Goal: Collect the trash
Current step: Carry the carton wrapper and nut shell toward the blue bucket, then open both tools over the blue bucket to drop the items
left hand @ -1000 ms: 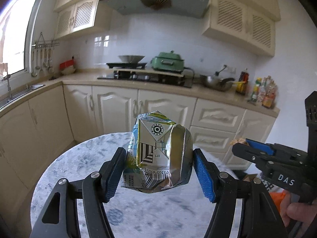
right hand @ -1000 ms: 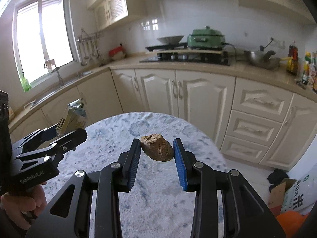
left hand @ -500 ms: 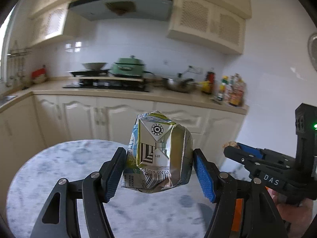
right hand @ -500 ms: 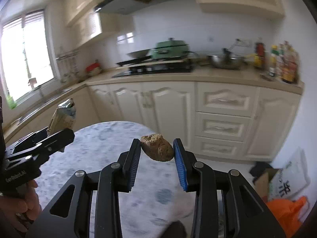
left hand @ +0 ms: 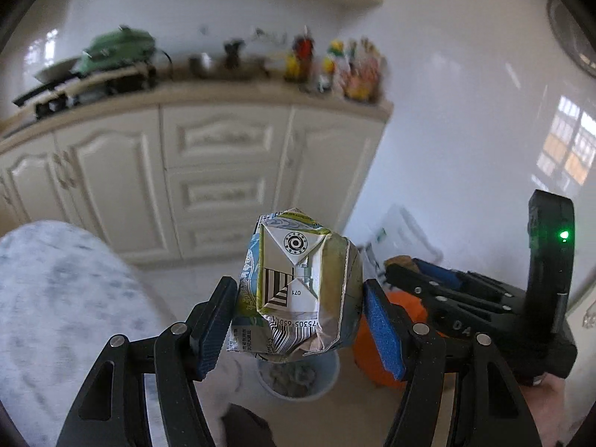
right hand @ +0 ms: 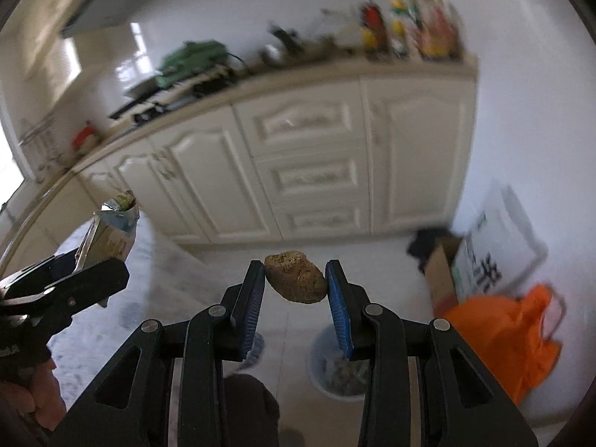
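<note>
My left gripper (left hand: pixel 300 309) is shut on a crushed drink carton (left hand: pixel 298 290), white, green and blue with a barcode. My right gripper (right hand: pixel 296 279) is shut on a brown lumpy piece of food waste (right hand: pixel 296 277). Both are held in the air past the edge of the marble table. Below them on the floor stands a pale blue trash bin (right hand: pixel 337 368) with rubbish inside, also seen under the carton in the left wrist view as the bin (left hand: pixel 298 376). The right gripper (left hand: pixel 413 272) shows at the right of the left wrist view, the carton (right hand: pixel 108 231) at the left of the right wrist view.
The round marble table (left hand: pixel 56 316) lies to the left. White kitchen cabinets (right hand: pixel 305 164) stand behind, with bottles and a green pot on the counter. An orange bag (right hand: pixel 514 335), a cardboard box (right hand: pixel 443 268) and a white sack (right hand: pixel 495 246) sit on the floor at the right.
Both grippers swung right and dipped, leaving the table top. The floor, the blue bin and the orange bag came into view. Both grips are unchanged.
</note>
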Action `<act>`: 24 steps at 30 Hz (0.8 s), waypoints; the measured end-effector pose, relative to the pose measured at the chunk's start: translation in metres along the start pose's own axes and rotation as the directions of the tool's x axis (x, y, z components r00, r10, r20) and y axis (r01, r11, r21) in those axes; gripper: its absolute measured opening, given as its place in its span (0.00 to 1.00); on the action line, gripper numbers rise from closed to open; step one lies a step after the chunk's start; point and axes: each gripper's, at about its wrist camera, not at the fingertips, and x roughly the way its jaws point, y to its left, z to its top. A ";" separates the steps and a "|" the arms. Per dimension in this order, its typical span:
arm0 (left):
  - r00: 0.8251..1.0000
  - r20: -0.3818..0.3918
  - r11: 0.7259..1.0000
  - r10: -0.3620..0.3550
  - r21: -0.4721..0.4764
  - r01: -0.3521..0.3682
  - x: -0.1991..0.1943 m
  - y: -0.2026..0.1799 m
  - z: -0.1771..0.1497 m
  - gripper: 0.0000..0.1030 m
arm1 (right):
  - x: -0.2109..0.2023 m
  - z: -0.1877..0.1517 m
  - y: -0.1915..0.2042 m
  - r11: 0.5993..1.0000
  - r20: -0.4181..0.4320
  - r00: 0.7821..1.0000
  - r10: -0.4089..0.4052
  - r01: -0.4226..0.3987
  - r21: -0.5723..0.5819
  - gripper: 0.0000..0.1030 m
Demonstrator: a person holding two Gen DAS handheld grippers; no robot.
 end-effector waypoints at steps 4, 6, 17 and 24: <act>0.996 -0.090 1.000 -0.018 0.020 0.020 0.042 -0.013 0.002 0.62 | 0.028 -0.013 -0.037 0.998 -0.066 0.998 -0.009 0.013 0.064 0.33; 0.990 -0.138 0.999 -0.023 0.025 0.027 0.061 -0.018 0.000 0.62 | 0.043 -0.020 -0.053 0.996 -0.098 0.995 -0.009 0.018 0.090 0.33; 0.933 -0.356 0.998 -0.056 0.003 0.061 0.167 -0.031 0.040 0.64 | 0.107 -0.048 -0.109 0.974 -0.216 0.976 0.027 0.023 0.225 0.36; 0.929 -0.371 1.000 0.014 0.011 -0.011 0.204 -0.026 0.072 0.99 | 0.121 -0.061 -0.133 0.941 -0.231 0.970 0.079 0.004 0.337 0.68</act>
